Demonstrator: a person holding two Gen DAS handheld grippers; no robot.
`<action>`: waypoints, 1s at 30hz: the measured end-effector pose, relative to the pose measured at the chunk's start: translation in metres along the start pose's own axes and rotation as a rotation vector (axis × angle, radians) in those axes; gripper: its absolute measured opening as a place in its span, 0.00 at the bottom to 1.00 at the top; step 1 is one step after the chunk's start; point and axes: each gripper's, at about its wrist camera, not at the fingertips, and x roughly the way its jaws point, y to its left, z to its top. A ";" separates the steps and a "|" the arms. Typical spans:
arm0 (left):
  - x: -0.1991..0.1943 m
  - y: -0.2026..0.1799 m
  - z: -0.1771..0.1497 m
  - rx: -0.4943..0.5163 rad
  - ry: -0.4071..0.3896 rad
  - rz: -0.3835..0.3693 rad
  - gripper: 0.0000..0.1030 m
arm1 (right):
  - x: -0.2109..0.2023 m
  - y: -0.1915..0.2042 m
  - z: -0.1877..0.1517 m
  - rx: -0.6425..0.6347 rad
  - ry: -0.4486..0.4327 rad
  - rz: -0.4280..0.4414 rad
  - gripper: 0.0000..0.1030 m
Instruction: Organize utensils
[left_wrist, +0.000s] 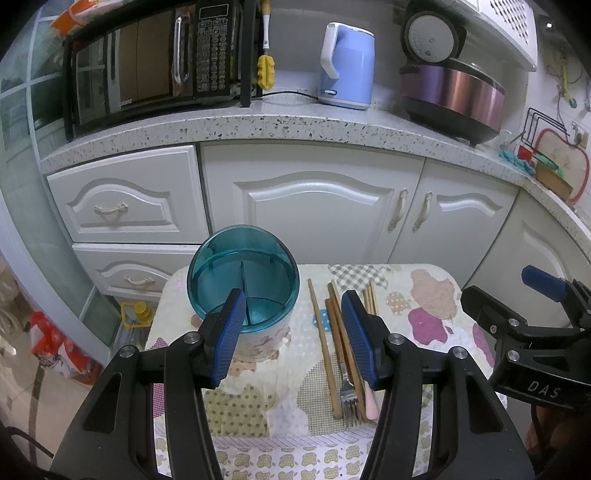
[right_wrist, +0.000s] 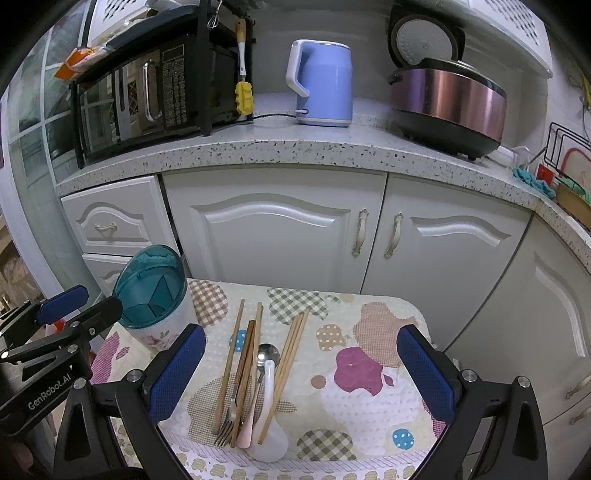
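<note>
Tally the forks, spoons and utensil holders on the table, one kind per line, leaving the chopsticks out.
Fork: 1
Spoons: 2, a metal spoon and a white spoon
Teal holder: 1
Total: 4

left gripper (left_wrist: 293, 334): black frame, silver screws, ribbed blue pads | right gripper (right_wrist: 301, 374): same, white "das" marking

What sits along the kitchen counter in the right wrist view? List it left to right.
microwave → yellow bottle brush → blue kettle → rice cooker → teal cloth
</note>
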 end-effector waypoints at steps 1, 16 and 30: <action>0.000 0.000 0.000 -0.002 0.000 -0.001 0.52 | 0.001 0.000 0.000 0.000 0.002 0.000 1.00; 0.011 0.000 -0.003 0.014 -0.007 0.019 0.52 | 0.008 -0.005 -0.003 0.010 0.019 0.000 1.00; 0.012 0.000 -0.004 0.015 0.011 0.022 0.52 | 0.010 -0.004 -0.002 -0.002 0.019 -0.005 1.00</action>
